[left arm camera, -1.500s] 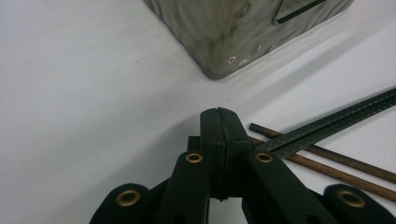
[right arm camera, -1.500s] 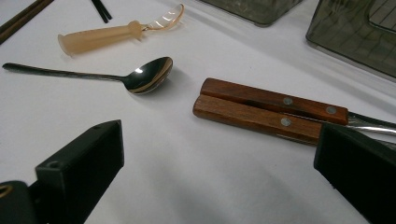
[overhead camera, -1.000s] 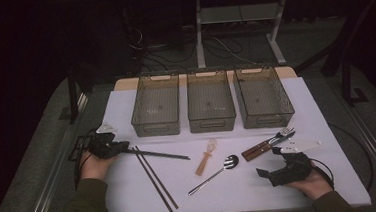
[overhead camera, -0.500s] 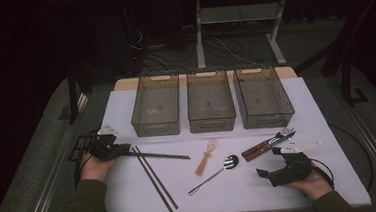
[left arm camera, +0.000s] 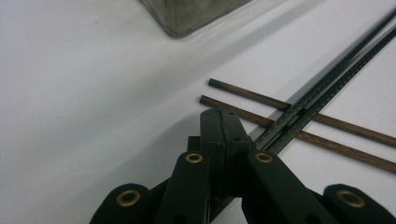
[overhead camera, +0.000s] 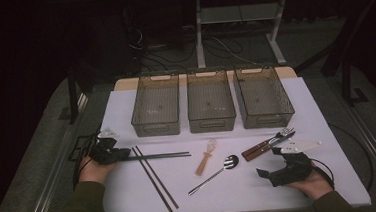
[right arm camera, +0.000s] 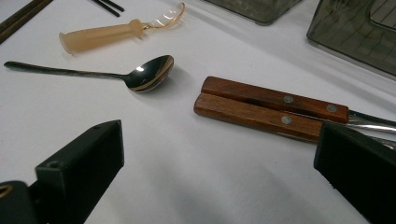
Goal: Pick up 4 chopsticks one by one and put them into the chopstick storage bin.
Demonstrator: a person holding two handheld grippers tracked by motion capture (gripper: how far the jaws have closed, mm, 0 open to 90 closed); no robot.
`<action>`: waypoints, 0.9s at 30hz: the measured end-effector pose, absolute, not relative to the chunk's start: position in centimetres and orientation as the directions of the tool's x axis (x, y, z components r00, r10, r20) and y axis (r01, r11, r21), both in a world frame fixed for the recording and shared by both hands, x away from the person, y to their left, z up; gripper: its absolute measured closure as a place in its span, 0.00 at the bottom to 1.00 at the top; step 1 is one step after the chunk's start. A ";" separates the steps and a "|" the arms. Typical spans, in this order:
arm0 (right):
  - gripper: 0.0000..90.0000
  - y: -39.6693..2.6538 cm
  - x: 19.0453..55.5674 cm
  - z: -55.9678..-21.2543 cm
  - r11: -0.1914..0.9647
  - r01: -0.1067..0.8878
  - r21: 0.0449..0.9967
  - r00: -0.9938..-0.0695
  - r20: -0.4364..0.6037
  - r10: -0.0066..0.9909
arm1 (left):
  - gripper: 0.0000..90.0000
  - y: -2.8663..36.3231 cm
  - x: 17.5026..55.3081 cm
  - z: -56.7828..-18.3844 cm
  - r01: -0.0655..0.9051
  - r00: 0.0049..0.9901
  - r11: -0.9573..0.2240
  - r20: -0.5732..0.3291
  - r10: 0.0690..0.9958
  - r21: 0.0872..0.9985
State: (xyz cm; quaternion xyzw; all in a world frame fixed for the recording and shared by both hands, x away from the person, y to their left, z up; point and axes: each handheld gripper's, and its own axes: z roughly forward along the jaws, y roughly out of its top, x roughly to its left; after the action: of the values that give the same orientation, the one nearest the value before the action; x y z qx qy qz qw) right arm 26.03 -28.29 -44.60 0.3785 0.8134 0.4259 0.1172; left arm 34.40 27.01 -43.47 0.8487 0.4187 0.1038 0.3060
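Observation:
My left gripper [overhead camera: 123, 156] [left arm camera: 220, 117] sits at the table's left edge, shut on one end of a pair of black chopsticks [overhead camera: 159, 156] [left arm camera: 327, 88]. They reach out to the right, roughly level, and cross over a pair of brown chopsticks [overhead camera: 155, 179] [left arm camera: 299, 135] lying slantwise on the white table. My right gripper [overhead camera: 269, 161] [right arm camera: 219, 140] rests at the front right, open, with bare table between its jaws. Just beyond it lie a wooden-handled knife and fork [overhead camera: 266, 144] [right arm camera: 271, 108], a metal spoon [overhead camera: 216, 173] [right arm camera: 140, 77] and a small peach-handled whisk [overhead camera: 205, 159] [right arm camera: 107, 33].
Three see-through grey bins stand in a row at the back: left [overhead camera: 157, 108], middle [overhead camera: 211, 104], right [overhead camera: 263, 100]. The white table top [overhead camera: 323, 126] drops off to dark floor on both sides. A cable trails from each gripper.
The black chopsticks in my left gripper have swung slightly, from slanting down to the right to nearly level. The right hand and the cutlery have not moved.

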 end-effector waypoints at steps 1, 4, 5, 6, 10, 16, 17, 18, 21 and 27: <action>0.02 -28.3 26.0 -44.6 0.350 0.517 0.781 -0.686 0.133 0.716 | 1.00 27.0 34.2 -43.4 0.650 0.628 -0.462 -0.085 0.773 0.604; 0.02 -28.3 26.0 -44.6 0.350 0.516 0.782 -0.686 0.133 0.715 | 1.00 26.9 34.1 -43.4 0.651 0.629 -0.461 -0.088 0.773 0.604; 0.02 -28.3 26.0 -44.6 0.350 0.516 0.782 -0.686 0.133 0.715 | 1.00 26.9 34.1 -43.4 0.651 0.631 -0.462 -0.089 0.771 0.602; 0.02 -28.3 26.0 -44.6 0.351 0.515 0.782 -0.687 0.132 0.715 | 1.00 26.8 34.0 -43.4 0.652 0.630 -0.460 -0.092 0.771 0.602; 0.02 -28.3 26.0 -44.6 0.349 0.515 0.783 -0.686 0.132 0.716 | 1.00 26.6 34.0 -43.3 0.649 0.641 -0.478 -0.086 0.763 0.592; 0.02 -28.3 26.0 -44.6 0.349 0.515 0.783 -0.686 0.133 0.715 | 1.00 26.4 33.6 -43.2 0.652 0.644 -0.476 -0.101 0.758 0.590; 0.02 -28.3 26.0 -44.6 0.350 0.514 0.783 -0.687 0.132 0.714 | 1.00 26.4 33.3 -43.2 0.655 0.643 -0.475 -0.103 0.759 0.588; 0.02 -28.3 26.0 -44.6 0.350 0.514 0.783 -0.687 0.132 0.714 | 1.00 26.4 33.3 -43.2 0.655 0.643 -0.475 -0.103 0.759 0.588; 0.02 -28.3 26.0 -44.6 0.351 0.512 0.783 -0.688 0.130 0.714 | 1.00 26.6 32.9 -43.2 0.653 0.647 -0.477 -0.105 0.755 0.588; 0.02 -28.3 26.0 -44.6 0.351 0.513 0.784 -0.688 0.131 0.714 | 1.00 26.7 32.0 -43.3 0.648 0.661 -0.485 -0.116 0.742 0.587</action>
State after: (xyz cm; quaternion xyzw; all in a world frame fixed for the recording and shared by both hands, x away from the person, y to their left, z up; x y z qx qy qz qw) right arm 26.03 -28.28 -44.57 0.3771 0.8133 0.4272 0.1176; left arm 32.05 26.67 -43.28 0.8584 0.4047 0.0764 0.3058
